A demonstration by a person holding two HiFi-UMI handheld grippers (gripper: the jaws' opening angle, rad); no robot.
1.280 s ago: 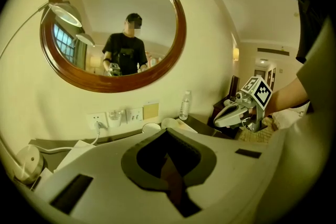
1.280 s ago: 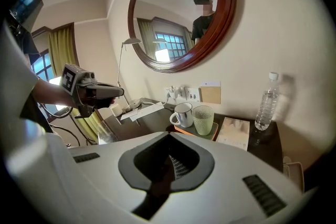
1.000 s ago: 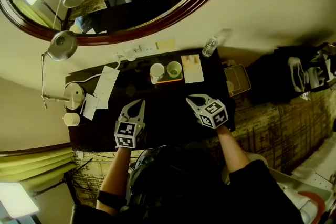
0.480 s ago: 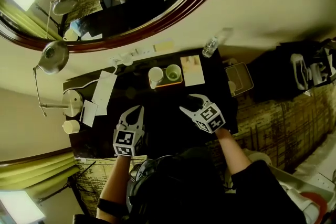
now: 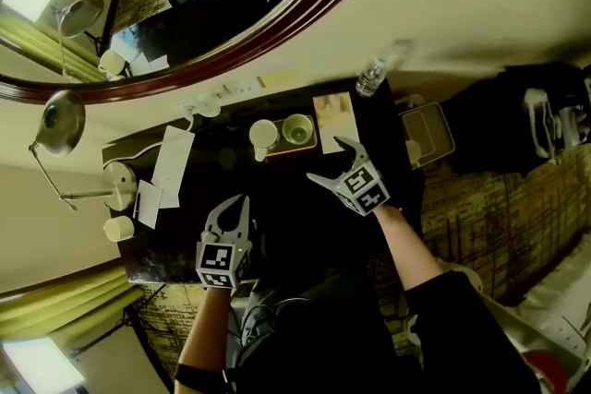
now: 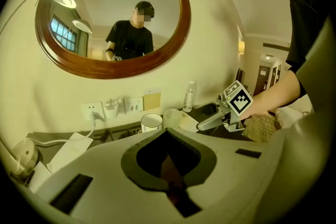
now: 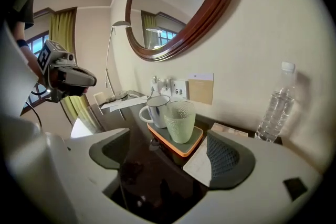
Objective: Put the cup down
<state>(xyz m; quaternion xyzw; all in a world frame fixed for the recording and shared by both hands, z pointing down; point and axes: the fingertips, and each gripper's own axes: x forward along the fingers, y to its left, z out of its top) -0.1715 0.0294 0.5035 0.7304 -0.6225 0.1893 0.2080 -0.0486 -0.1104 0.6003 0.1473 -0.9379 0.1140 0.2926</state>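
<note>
A white mug [image 5: 262, 136] and a green textured glass [image 5: 297, 129] stand side by side on a small orange-edged tray [image 5: 288, 147] at the back of the dark table. My right gripper [image 5: 328, 163] hovers just in front of the tray. Its jaws have just been opening and stand wide, with nothing between them. Seen from the right gripper view, the glass [image 7: 180, 121] and mug [image 7: 156, 110] lie straight ahead beyond the open right gripper [image 7: 167, 136]. My left gripper [image 5: 240, 201] stays shut and empty over the near left of the table. In its own view the left gripper [image 6: 167, 131] points toward the mug [image 6: 151, 122].
A water bottle [image 5: 371, 80] stands at the back right by the wall. A printed card [image 5: 334, 120] lies right of the tray, and papers [image 5: 171, 157] and a desk lamp [image 5: 55, 120] sit to the left. A large oval mirror [image 5: 305, 9] hangs above wall sockets [image 7: 178, 89].
My right gripper has moved forward toward the tray and its jaws have gone from shut to wide open. The left gripper has sunk a little.
</note>
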